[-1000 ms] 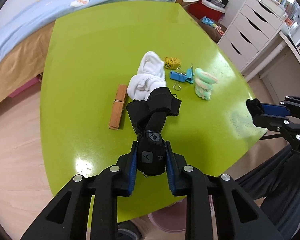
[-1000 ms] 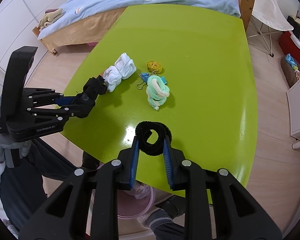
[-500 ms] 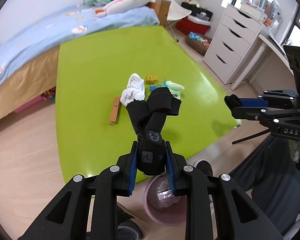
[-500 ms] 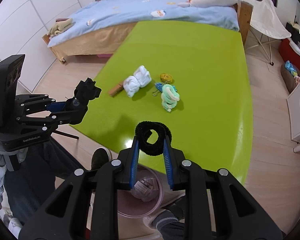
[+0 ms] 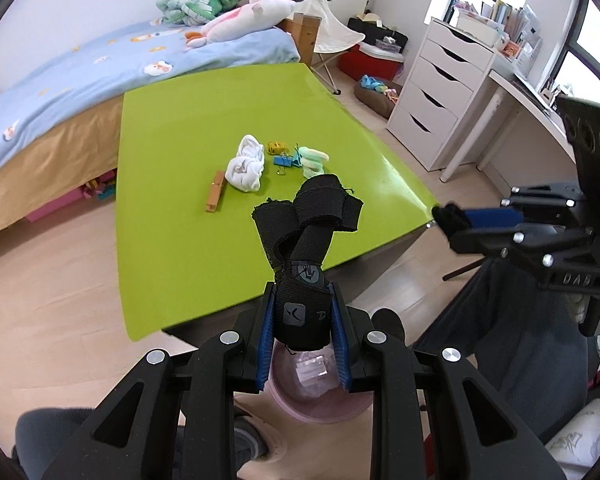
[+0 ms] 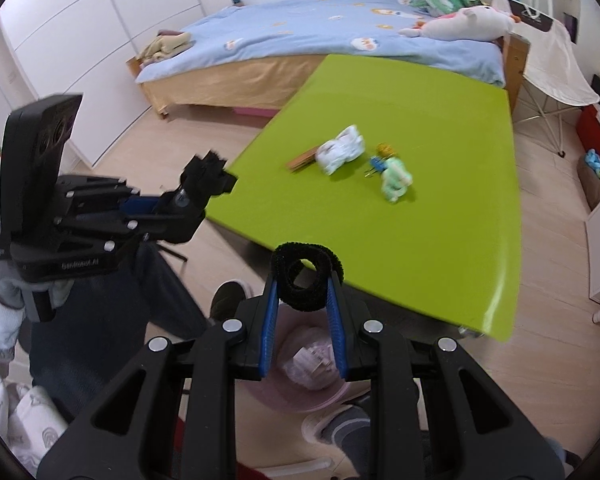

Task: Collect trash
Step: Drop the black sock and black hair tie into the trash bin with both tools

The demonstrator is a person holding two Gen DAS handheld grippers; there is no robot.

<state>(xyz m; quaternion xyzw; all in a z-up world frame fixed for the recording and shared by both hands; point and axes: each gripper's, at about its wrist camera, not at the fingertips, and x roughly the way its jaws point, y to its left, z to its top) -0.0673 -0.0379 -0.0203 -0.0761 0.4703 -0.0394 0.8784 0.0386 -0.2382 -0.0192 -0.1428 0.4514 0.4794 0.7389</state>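
Observation:
My left gripper (image 5: 302,320) is shut on a bundle of black strap (image 5: 306,236) that sticks up between its blue pads. My right gripper (image 6: 302,292) is shut on a black fuzzy loop (image 6: 306,282). Both hang off the near edge of the green table (image 5: 188,144), above a pink bin (image 5: 320,400) on the floor with crumpled wrappers inside. In the right wrist view the same bin (image 6: 308,376) shows below the jaws. Left on the table are a white sock roll (image 5: 246,164), a wooden clothespin (image 5: 215,191), blue binder clips (image 5: 285,160), a yellow tape (image 5: 277,146) and a mint fuzzy coil (image 5: 314,158).
A bed (image 5: 100,68) with a blue cover stands beyond the table. A white drawer unit (image 5: 440,96) and desk are at the right. The person's dark trouser legs (image 5: 520,340) and a slippered foot (image 6: 340,428) flank the bin.
Both grippers have pulled back and up from over the table to beyond its near edge, still holding their black pieces. The pink bin has come into view under them.

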